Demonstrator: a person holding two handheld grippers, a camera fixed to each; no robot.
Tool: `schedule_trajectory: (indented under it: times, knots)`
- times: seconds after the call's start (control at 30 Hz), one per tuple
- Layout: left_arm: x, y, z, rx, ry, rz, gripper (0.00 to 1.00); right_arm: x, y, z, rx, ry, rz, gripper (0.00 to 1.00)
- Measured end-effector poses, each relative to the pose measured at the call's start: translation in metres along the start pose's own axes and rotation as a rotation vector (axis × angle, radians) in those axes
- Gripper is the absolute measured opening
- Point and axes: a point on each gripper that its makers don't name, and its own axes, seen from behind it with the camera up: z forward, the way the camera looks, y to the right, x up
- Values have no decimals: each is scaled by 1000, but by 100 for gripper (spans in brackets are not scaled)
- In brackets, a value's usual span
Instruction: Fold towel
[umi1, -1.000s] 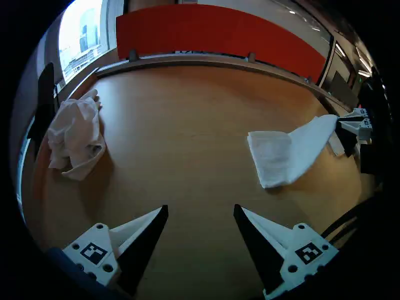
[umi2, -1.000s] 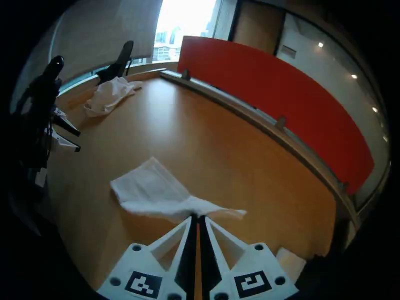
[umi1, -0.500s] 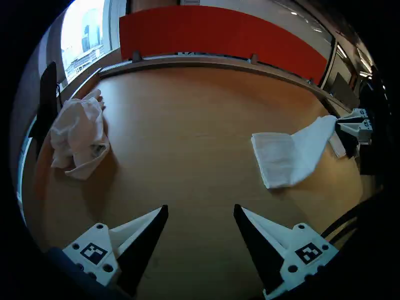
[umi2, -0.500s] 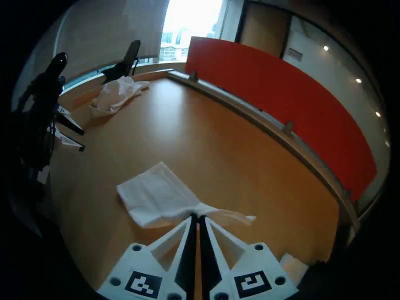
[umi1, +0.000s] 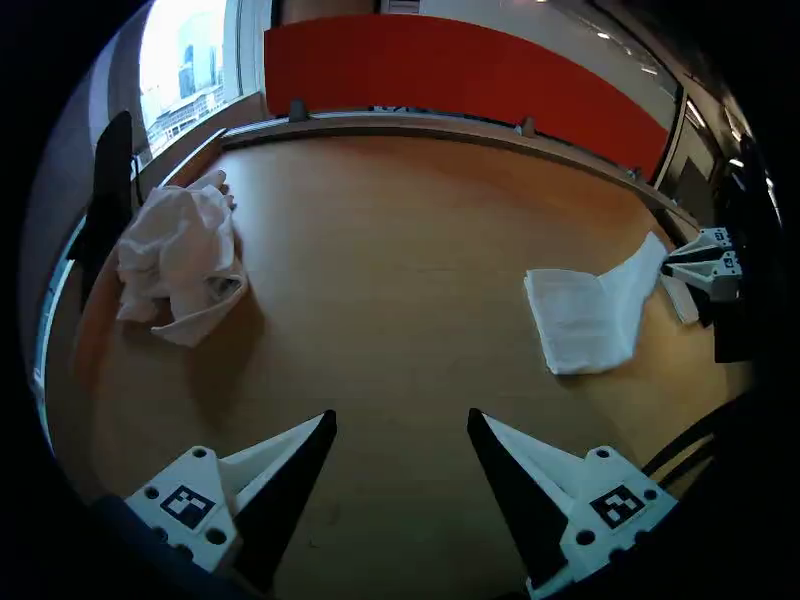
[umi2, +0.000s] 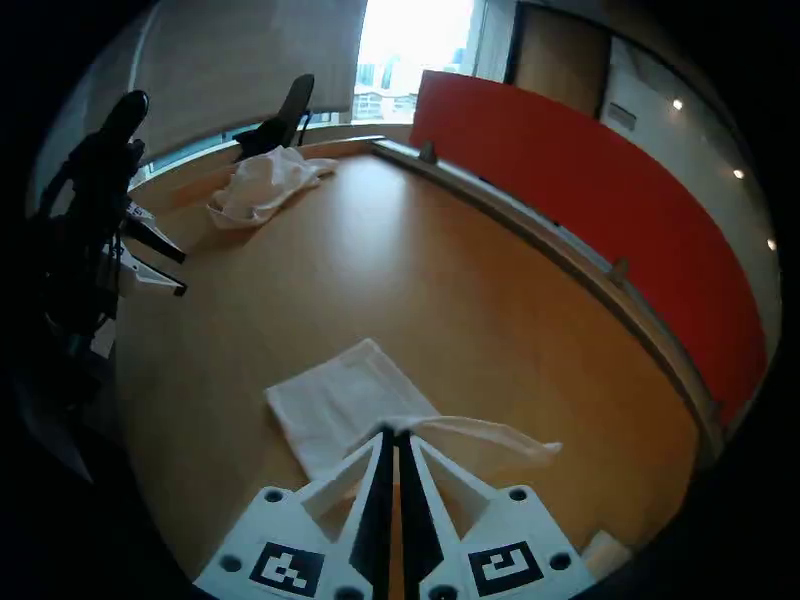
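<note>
A white folded towel (umi2: 345, 405) lies on the wooden table (umi2: 420, 290), one end lifted off the wood. My right gripper (umi2: 393, 437) is shut on that lifted end. In the left gripper view the same towel (umi1: 590, 315) lies at the right, its raised corner running to the right gripper (umi1: 672, 268). My left gripper (umi1: 400, 420) hangs open over bare wood near the table's front, well apart from the towel. In the right gripper view the left gripper (umi2: 165, 265) shows at the far left, held by a dark-sleeved arm.
A crumpled white cloth (umi1: 180, 255) sits at the table's far left corner, the same cloth (umi2: 265, 185) near the window. A red divider panel (umi1: 460, 85) runs along the table's back edge. A dark chair (umi2: 285, 115) stands by the window.
My right gripper has carried the towel's held end over toward the folded part and lower. The left gripper's view has shifted slightly left; its fingers stay open.
</note>
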Motion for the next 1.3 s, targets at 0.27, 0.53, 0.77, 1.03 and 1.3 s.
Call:
schedule_trajectory:
  times: [0.27,0.53,0.77,1.03,1.3]
  knots:
    - [-7,-15,-8,24,2,-20,98,9,-24,19,65,-10,-23,17]
    - [-15,-29,-15,45,6,-53,98,14,-45,35,120,-26,-47,17]
    - [-21,-38,-21,60,9,-76,97,13,-53,48,150,-45,-39,17]
    - [-24,-43,-23,71,9,-91,97,12,-56,50,161,-58,-49,17]
    - [-25,-42,-20,69,4,-88,98,12,-56,52,165,-61,-38,16]
